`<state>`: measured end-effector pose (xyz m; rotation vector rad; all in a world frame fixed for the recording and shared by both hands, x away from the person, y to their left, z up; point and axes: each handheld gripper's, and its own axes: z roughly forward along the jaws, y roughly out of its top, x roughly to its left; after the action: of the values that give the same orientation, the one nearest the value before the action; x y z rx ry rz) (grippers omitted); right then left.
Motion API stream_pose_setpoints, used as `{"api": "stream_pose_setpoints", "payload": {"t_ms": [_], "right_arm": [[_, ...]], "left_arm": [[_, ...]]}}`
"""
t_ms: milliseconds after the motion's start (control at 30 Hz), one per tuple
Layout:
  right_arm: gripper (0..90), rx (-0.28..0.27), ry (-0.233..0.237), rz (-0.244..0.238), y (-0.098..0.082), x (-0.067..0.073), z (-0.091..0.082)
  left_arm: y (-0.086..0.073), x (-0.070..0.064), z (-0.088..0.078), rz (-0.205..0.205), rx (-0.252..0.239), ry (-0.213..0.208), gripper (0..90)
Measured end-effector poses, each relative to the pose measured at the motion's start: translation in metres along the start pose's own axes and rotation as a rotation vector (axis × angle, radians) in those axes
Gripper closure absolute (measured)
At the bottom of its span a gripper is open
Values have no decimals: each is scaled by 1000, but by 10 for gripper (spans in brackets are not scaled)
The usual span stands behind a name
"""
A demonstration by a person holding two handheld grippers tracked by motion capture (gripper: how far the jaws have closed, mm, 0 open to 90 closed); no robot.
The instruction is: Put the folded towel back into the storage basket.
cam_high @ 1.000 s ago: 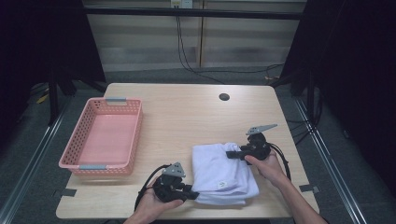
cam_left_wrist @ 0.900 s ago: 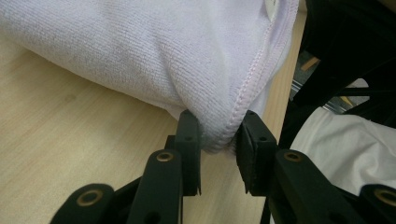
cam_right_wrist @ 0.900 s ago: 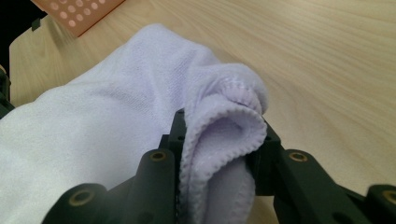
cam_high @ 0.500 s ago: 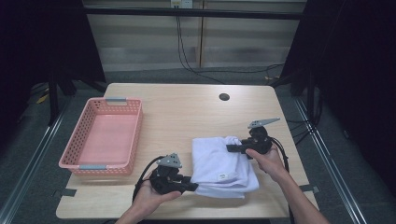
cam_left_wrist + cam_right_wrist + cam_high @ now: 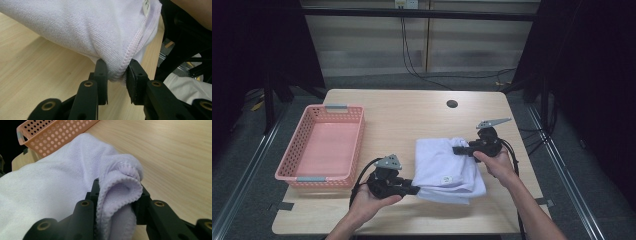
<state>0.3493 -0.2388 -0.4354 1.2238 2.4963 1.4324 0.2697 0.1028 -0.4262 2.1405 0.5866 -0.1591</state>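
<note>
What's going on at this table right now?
A person holds a folded white towel with both tools: the left hand-held gripper pinches its stitched near edge, and the right hand-held gripper clamps a bunched corner on the far side. The towel sags between them over the wooden table. A pink basket stands to the left.

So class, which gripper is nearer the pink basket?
Left. The left gripper grips the towel just right of the pink basket; the right gripper clamps the towel's far side.
</note>
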Motion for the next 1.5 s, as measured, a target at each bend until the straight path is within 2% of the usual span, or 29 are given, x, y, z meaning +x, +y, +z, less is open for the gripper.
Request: {"api": "stream_pose_setpoints", "payload": {"t_ms": [200, 333, 733, 967, 1000, 1033, 1100, 1133, 1233, 1267, 1500], "right_arm": [[686, -4, 0, -10, 12, 1, 1], [686, -11, -1, -34, 28, 6, 5], [687, -38, 22, -63, 58, 18, 21], [690, -55, 47, -87, 92, 32, 38], [691, -50, 54, -101, 103, 38, 44], [691, -50, 54, -101, 103, 38, 44], [691, -48, 59, -113, 114, 43, 51], [691, -56, 74, -122, 125, 49, 57], [691, -52, 81, -130, 135, 53, 63], [692, -49, 90, -138, 145, 59, 71], [693, -44, 114, -140, 167, 72, 94]], "left_arm": [[3, 3, -8, -2, -18, 12, 723], [5, 7, -22, -7, -45, 29, 723], [6, 15, -51, -8, -69, 71, 725], [11, 25, -92, -18, -117, 106, 727], [11, 26, -97, -17, -117, 117, 728], [11, 28, -103, -20, -125, 122, 728], [10, 32, -117, -33, -152, 125, 728], [9, 34, -121, -34, -155, 130, 728], [5, 39, -135, -46, -165, 143, 729], [4, 41, -141, -49, -170, 148, 728], [-6, 56, -173, -81, -197, 192, 729]]}}
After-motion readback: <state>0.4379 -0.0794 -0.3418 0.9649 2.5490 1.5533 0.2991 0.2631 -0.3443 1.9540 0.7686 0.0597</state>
